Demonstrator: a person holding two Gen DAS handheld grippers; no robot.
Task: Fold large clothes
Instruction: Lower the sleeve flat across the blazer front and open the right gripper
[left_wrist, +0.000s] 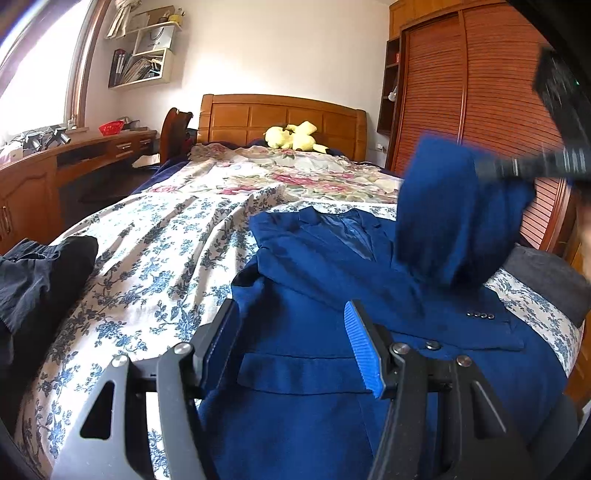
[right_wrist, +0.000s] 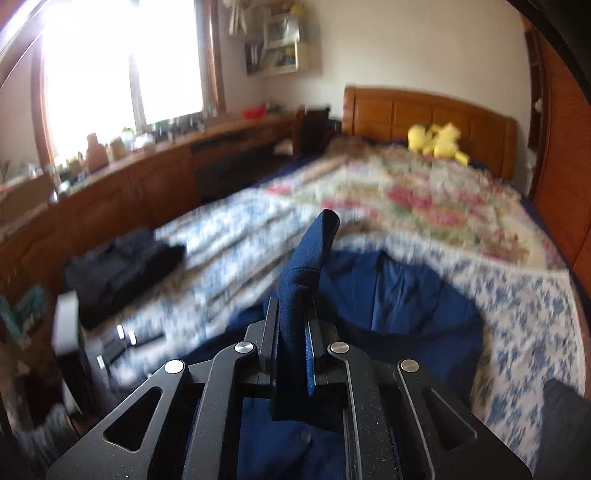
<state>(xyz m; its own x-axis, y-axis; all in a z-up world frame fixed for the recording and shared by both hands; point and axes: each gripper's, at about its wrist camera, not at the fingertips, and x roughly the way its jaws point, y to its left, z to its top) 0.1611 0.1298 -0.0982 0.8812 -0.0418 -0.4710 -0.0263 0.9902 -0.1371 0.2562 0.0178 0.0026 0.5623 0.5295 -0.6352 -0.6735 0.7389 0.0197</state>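
Note:
A blue blazer (left_wrist: 314, 325) lies spread on the floral bedsheet (left_wrist: 155, 258). My left gripper (left_wrist: 291, 332) is open and empty just above the blazer's front near a pocket flap. My right gripper (right_wrist: 293, 325) is shut on the blazer's sleeve (right_wrist: 306, 273). In the left wrist view it (left_wrist: 524, 166) holds that sleeve (left_wrist: 454, 214) lifted above the blazer's right side. The rest of the blazer (right_wrist: 406, 295) lies below it on the bed.
A black garment (left_wrist: 40, 280) lies at the bed's left edge. A yellow plush toy (left_wrist: 293, 136) sits by the wooden headboard (left_wrist: 280, 114). A wooden desk (left_wrist: 74, 162) runs along the left, a wardrobe (left_wrist: 461, 92) stands on the right. A grey item (left_wrist: 546, 280) lies at the bed's right edge.

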